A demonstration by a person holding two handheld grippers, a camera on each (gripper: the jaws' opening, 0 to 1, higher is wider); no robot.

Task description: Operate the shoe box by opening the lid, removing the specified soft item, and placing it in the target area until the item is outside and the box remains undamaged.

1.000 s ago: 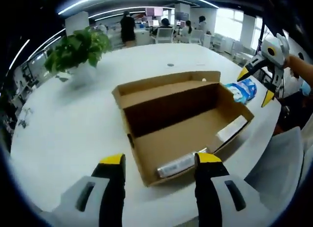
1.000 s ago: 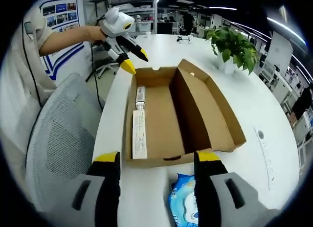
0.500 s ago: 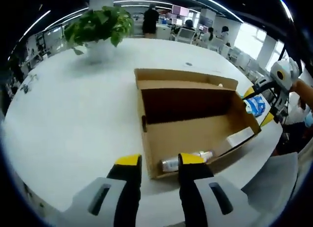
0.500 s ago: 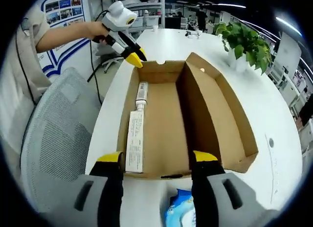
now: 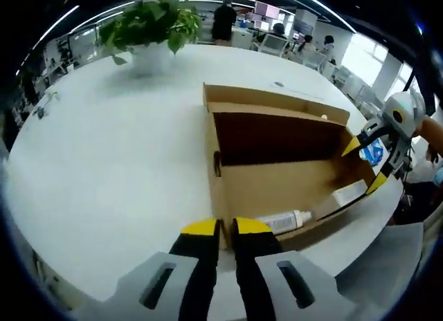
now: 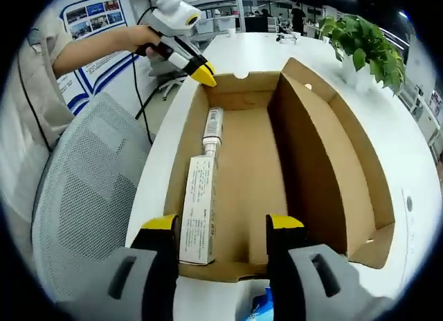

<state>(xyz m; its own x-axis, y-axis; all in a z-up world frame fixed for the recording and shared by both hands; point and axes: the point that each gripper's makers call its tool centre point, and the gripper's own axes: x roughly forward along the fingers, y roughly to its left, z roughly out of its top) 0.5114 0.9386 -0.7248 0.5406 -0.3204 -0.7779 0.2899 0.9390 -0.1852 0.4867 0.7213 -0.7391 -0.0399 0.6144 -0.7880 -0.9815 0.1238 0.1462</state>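
Pinching: left claw [image 5: 225, 227] nips the open brown cardboard shoe box [image 6: 318, 169] end wall.
Right claw [image 6: 221, 223]: spread at opposite end.
Item: white tube [image 6: 210, 131] inside, lengthwise, nearer left claw.

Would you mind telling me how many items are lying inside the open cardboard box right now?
2: a white tube near the far end of the box, and a long white carton just nearer, both along its left wall.
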